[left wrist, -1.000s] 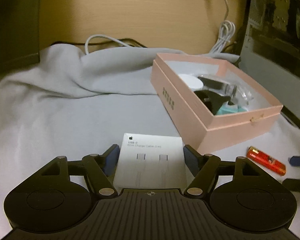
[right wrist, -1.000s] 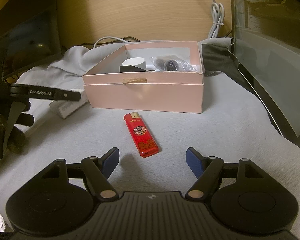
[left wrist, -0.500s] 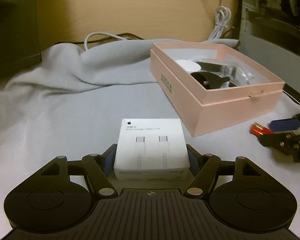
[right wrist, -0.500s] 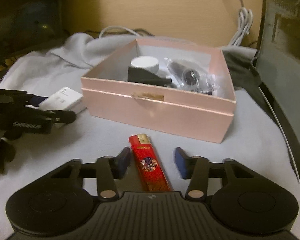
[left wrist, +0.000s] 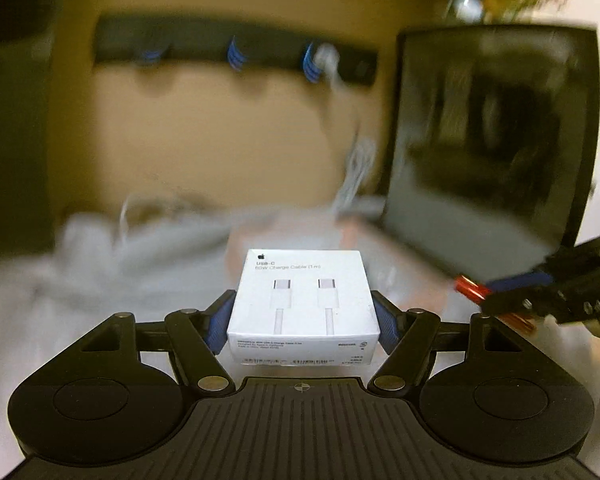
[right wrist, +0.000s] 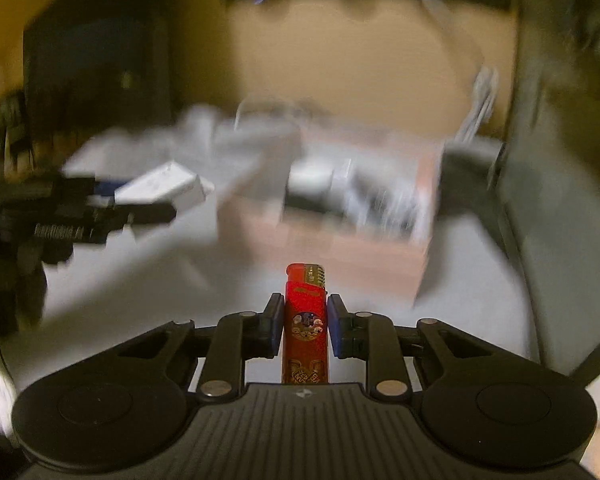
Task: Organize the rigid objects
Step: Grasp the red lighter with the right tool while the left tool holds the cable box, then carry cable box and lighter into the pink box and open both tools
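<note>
My left gripper [left wrist: 303,320] is shut on a white USB-C cable box [left wrist: 303,300] and holds it lifted off the grey cloth. My right gripper [right wrist: 305,330] is shut on a red lighter [right wrist: 305,328], also lifted. The right gripper with the lighter [left wrist: 474,291] shows at the right edge of the left wrist view. The left gripper with the white box [right wrist: 160,190] shows at the left of the right wrist view. The open pink box [right wrist: 340,248] lies ahead, blurred, with several items inside.
A grey cloth [right wrist: 140,280] covers the table. A dark computer case [left wrist: 492,152] stands at the right. A wooden wall [left wrist: 220,140] with a black power strip [left wrist: 236,56] and a white cable [left wrist: 352,176] is behind. Both views are motion-blurred.
Both grippers have closed on their objects and lifted them: the left on the white box, the right on the red lighter. Both views have tilted upward.
</note>
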Demonstrator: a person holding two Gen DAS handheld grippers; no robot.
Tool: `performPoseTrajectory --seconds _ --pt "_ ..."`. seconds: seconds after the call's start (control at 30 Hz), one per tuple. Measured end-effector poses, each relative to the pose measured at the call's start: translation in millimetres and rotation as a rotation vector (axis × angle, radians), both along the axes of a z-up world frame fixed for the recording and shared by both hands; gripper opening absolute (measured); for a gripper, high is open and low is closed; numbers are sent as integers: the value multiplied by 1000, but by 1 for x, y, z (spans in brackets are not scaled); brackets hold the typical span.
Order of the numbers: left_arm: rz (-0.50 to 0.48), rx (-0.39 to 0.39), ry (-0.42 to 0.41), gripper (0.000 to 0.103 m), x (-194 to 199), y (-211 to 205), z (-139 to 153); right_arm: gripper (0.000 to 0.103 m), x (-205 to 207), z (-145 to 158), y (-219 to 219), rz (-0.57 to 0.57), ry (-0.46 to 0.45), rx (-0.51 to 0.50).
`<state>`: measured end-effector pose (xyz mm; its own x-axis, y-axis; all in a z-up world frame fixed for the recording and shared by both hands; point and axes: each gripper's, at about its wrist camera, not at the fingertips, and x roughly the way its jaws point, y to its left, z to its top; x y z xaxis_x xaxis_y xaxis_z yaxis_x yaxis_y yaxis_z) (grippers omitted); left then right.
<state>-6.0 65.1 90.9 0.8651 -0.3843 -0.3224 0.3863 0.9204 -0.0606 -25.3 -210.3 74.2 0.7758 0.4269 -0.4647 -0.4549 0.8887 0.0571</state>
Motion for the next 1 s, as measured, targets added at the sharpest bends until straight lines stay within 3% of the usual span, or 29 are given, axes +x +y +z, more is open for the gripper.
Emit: performPoseTrajectory --seconds 0.13,0.2,0.23,0.27,0.3,0.47,0.57,0.73,0.83,0.9,1.0 --pt "7 -17 -108 75 38 -23 55 23 37 69 -2 -51 -126 45" --pt "-3 -50 -50 75 75 -38 68 26 68 95 2 -66 -151 45" --pt "-13 -54 20 75 96 -45 65 32 86 106 5 -107 -170 35" --pt "-18 -53 108 75 118 -54 56 46 99 110 8 -140 -177 27" --pt "-20 -53 156 74 130 -59 45 52 112 111 8 -173 -173 26" --pt "12 -38 185 69 128 -61 5 55 116 75 -13 -191 -61 109" --pt "36 -24 205 69 118 -53 -10 56 101 40 -22 -215 -24 58" --pt "122 33 192 69 62 -38 -28 56 68 -4 -35 -225 52 53" --pt "144 40 191 69 23 -32 -38 64 45 -23 -34 -207 101 70" --pt "169 63 218 69 6 -33 -51 69 35 -35 -26 -207 118 53" --pt "199 102 259 69 -2 -41 -72 70 30 -56 -11 -216 160 27"
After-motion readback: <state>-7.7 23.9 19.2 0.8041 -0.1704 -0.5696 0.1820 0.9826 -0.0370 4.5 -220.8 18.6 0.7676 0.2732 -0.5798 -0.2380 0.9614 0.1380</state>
